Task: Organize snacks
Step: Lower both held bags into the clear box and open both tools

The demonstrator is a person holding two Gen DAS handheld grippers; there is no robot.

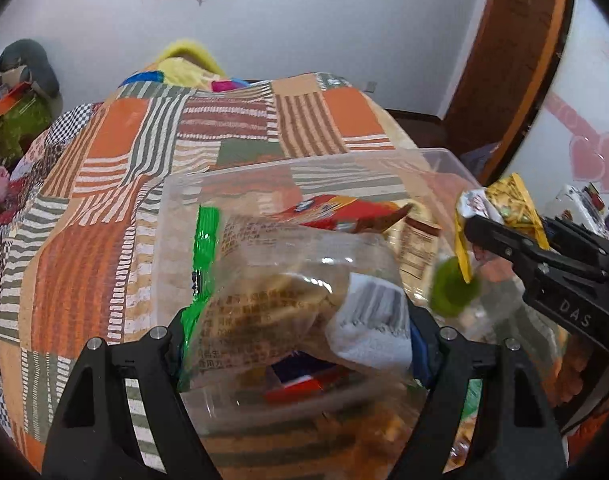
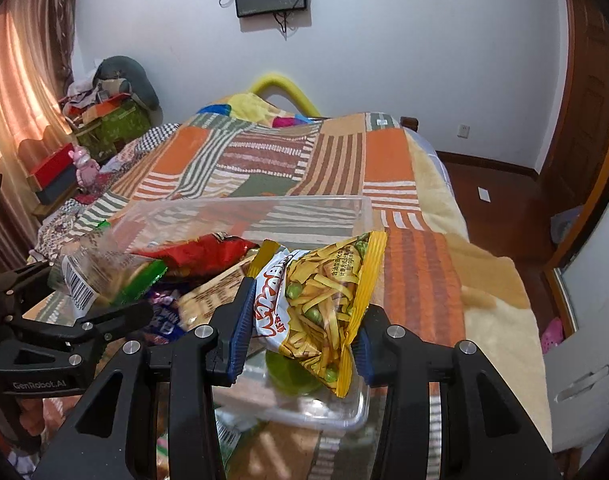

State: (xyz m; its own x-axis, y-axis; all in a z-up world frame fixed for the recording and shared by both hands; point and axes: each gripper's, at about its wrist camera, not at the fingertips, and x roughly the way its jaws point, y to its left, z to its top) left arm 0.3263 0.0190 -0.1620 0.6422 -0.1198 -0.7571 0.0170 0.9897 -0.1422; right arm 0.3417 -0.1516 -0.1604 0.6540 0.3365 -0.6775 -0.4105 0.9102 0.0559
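My left gripper (image 1: 300, 344) is shut on a clear snack bag (image 1: 272, 280) with a green edge and a barcode label, holding it over the clear plastic bin (image 1: 444, 160). In the right wrist view the same clear bag (image 2: 92, 276) sits in the left gripper (image 2: 84, 292) at the left. My right gripper (image 2: 304, 332) is shut on a yellow bag of fried strips and green peas (image 2: 324, 300), above the bin's (image 2: 344, 204) near end. That yellow bag (image 1: 508, 204) and the right gripper (image 1: 504, 232) show at the right of the left wrist view.
The bin holds a red snack bag (image 2: 200, 256), a beige packet (image 2: 208, 296), a purple packet (image 2: 164, 320) and a round green item (image 2: 284, 376). It rests on a patchwork bedspread (image 2: 344, 152). Boxes (image 2: 116, 120) and a pink toy (image 2: 86, 168) stand left; a wooden door (image 2: 584, 120) is right.
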